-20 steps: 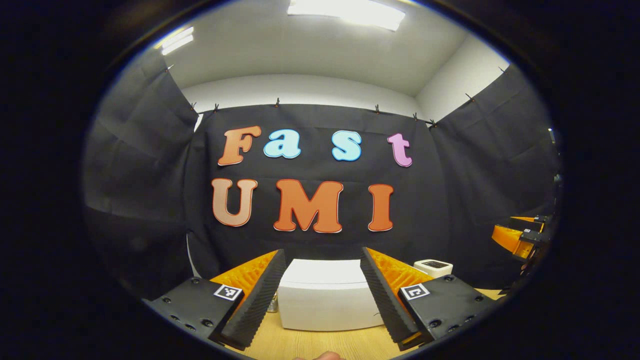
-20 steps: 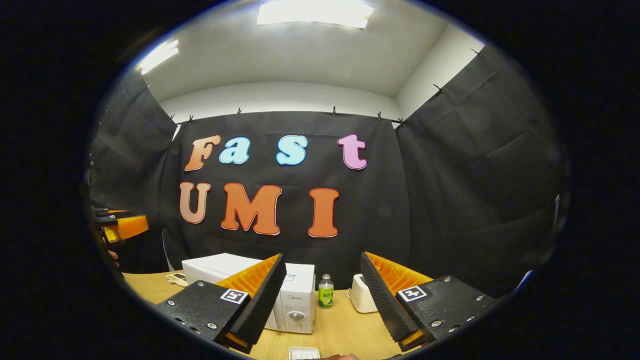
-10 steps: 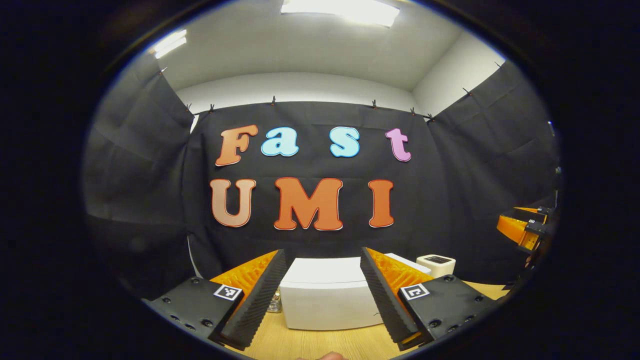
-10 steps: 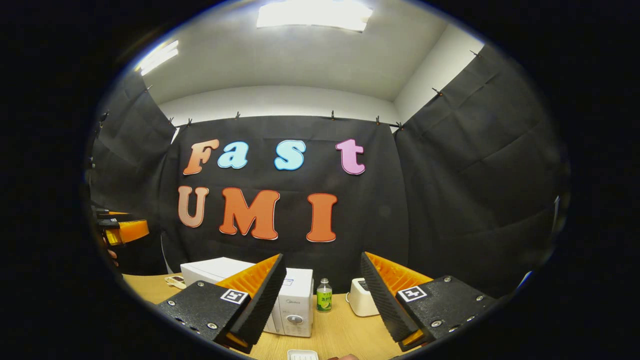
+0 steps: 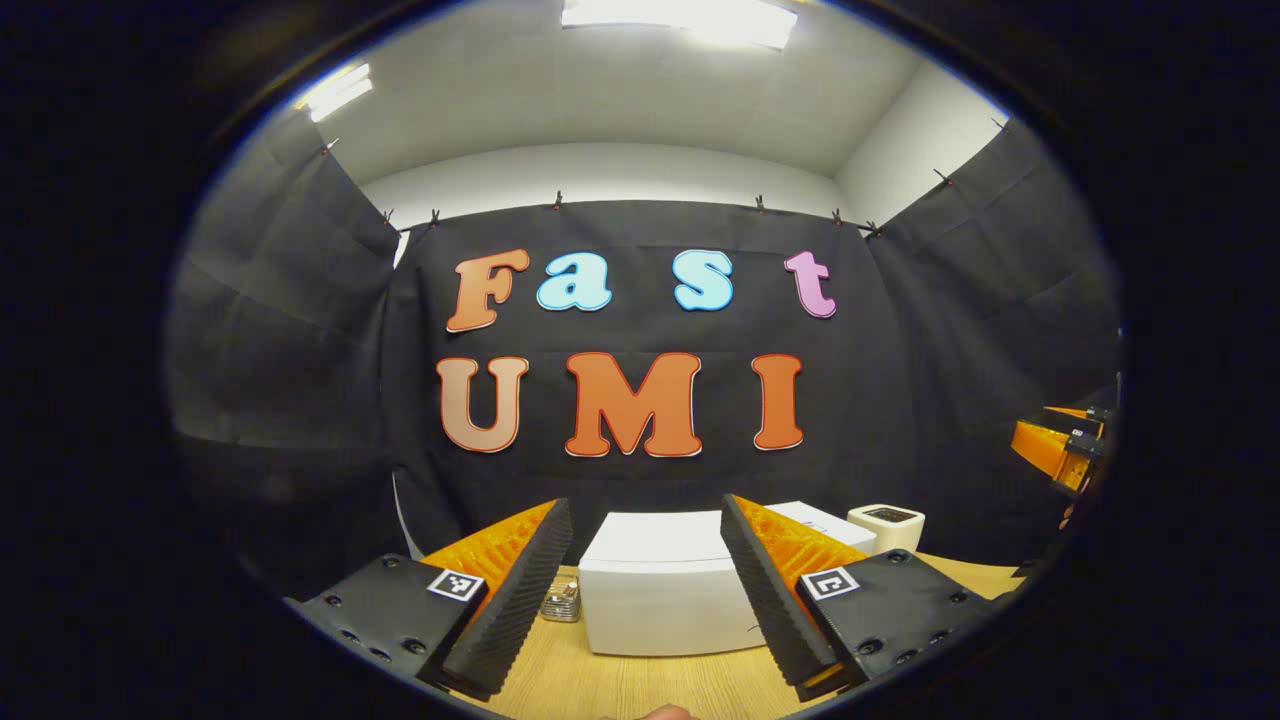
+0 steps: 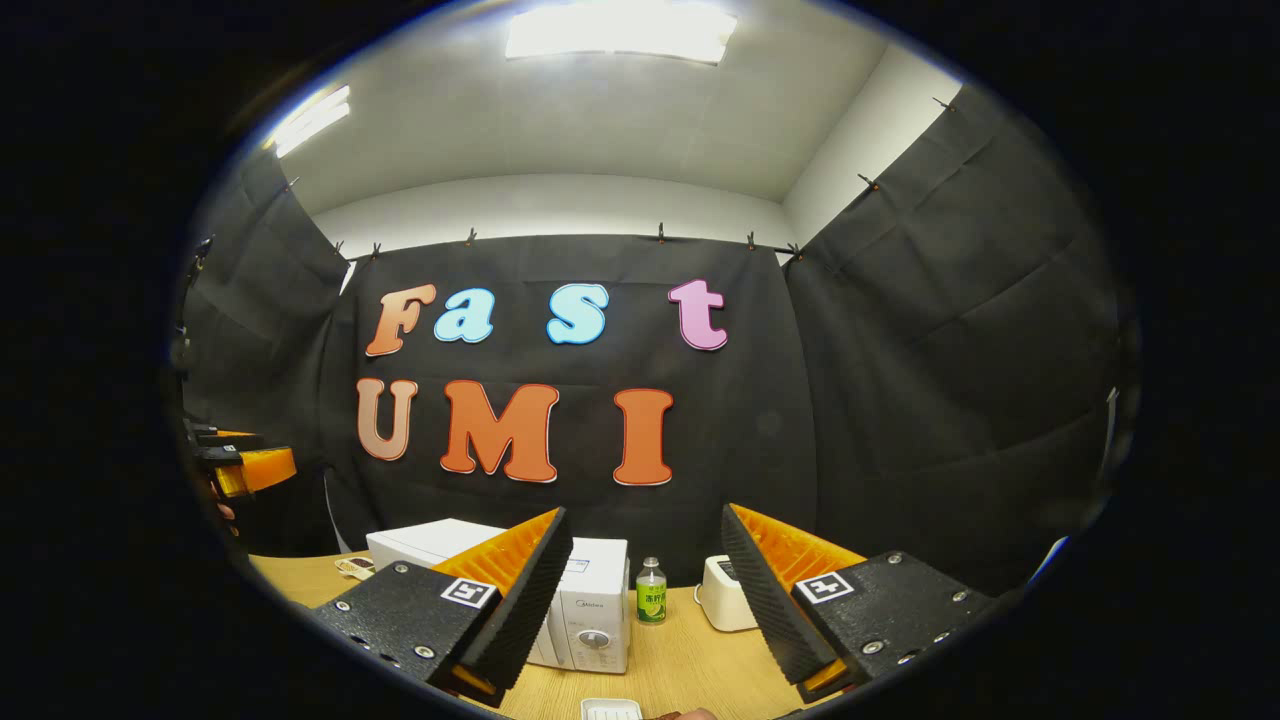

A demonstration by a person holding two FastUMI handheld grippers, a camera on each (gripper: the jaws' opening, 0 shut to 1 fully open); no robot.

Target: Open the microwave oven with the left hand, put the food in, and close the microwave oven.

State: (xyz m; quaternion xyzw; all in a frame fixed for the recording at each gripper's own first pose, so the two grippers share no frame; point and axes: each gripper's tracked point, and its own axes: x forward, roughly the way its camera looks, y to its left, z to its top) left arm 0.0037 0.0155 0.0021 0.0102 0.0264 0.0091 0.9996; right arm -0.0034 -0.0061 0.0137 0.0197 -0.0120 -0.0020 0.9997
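**Q:** Left gripper view first: what does it show?

**A:** The left claw [image 5: 645, 590] is spread wide and holds nothing. Between its fingers, farther off on the wooden bench [image 5: 640, 685], sits the white microwave [image 5: 665, 590]. From this angle I see a plain white side and top; I cannot make out the door handle. A small metal thing [image 5: 562, 602] stands just left of the microwave, and a white toaster [image 5: 886, 526] stands behind it to the right.

**Q:** And the right gripper view?

**A:** The right claw [image 6: 645, 590] is also spread wide and empty. Its left finger partly covers the microwave [image 6: 595, 600], whose dial panel faces this camera. A green bottle [image 6: 651, 591] stands just right of the microwave, with the toaster [image 6: 722, 592] beyond. A white tray [image 6: 611, 709], likely the food, lies on the bench at the bottom edge, near this claw.

**Q:** Is the door open?

**A:** It looks closed; opening has not begun.

**Q:** What could go wrong?

**A:** The left claw is well apart from the microwave and angled toward its side, so it may miss the door edge or push the light box along the bench. A swinging door could knock over the bottle if it opens that way. The shallow tray could tip and spill if pinched off-centre.
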